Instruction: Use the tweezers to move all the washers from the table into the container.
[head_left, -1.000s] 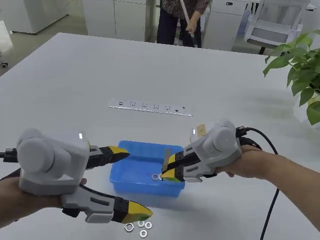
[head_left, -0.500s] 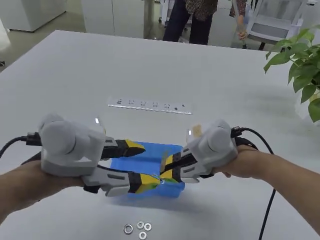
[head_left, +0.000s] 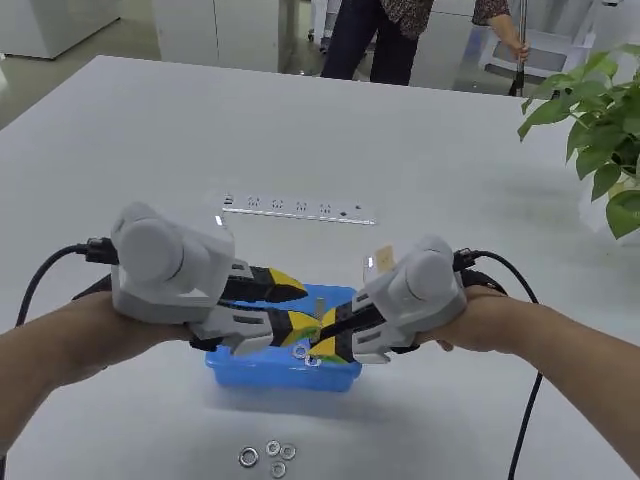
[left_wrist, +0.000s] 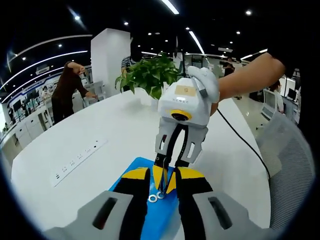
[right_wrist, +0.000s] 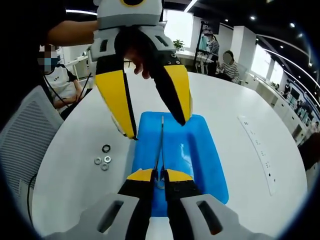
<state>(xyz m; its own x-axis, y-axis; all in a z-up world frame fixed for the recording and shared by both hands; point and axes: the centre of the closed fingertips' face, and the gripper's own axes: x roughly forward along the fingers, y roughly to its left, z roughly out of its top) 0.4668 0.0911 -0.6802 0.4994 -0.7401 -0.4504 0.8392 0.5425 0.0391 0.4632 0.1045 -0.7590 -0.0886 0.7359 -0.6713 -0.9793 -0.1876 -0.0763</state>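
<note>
Container (head_left: 270, 375): in the head view I get its front wall and one corner, the inside mostly covered by the left gripper (head_left: 305, 308) and right gripper (head_left: 318, 340). Tweezers (right_wrist: 161, 142): a thin line in the right gripper view, tips too fine for me to tell what they touch. Plant (head_left: 600, 150) and standing person (head_left: 395, 50): cut off by the right and top edges; loose washers (head_left: 268, 457): too small to count there.

No writing is legible — the label (left_wrist: 185, 90) on the right claw (left_wrist: 168, 161) is blurred.
</note>
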